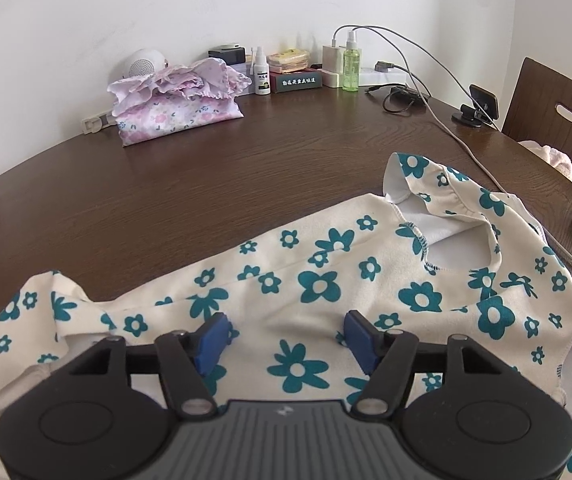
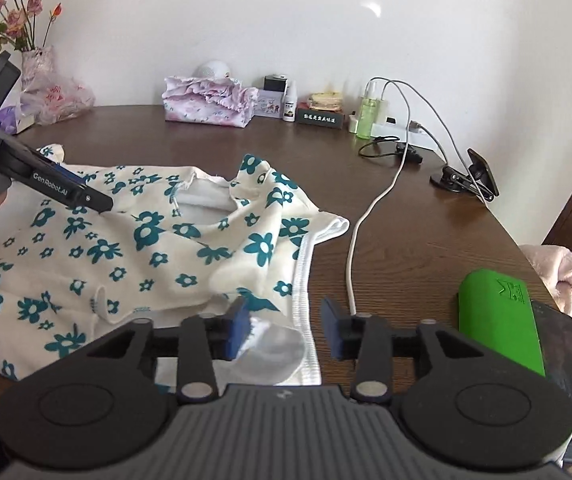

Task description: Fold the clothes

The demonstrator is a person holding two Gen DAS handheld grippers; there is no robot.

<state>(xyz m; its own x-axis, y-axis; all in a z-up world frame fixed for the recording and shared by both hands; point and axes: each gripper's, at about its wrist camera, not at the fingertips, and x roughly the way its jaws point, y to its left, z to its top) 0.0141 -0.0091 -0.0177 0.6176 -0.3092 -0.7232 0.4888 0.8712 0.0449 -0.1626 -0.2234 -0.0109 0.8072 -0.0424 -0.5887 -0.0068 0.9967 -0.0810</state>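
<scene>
Lying spread on the brown wooden surface point(image 1: 214, 184), the cream garment with teal flowers point(image 1: 317, 280) sits directly under and ahead of the left tool point(image 1: 286, 332). That tool's two blue pads point(image 1: 214, 336) stand well apart above the printed cloth, with flat fabric showing between them and neither pad pinching it. The neck opening, with its white lining, lies ahead of this tool and to its right.

In the right wrist view the same garment point(image 2: 134, 256) fills the area ahead of and to the left of the right tool point(image 2: 286, 324). Its white-stitched hem runs down between the right tool's pads, and a white fold of cloth touches the inner face of the left-hand pad point(image 2: 240, 328). The other pad stands clear of the cloth over bare wood, so the jaws are apart and not clamped. The left tool point(image 2: 104, 204) shows at the far left of this view, its tip down on the cloth.

A white cable point(image 2: 365, 220) runs just ahead of the right tool. A green case point(image 2: 497, 320) lies close to its right.
</scene>
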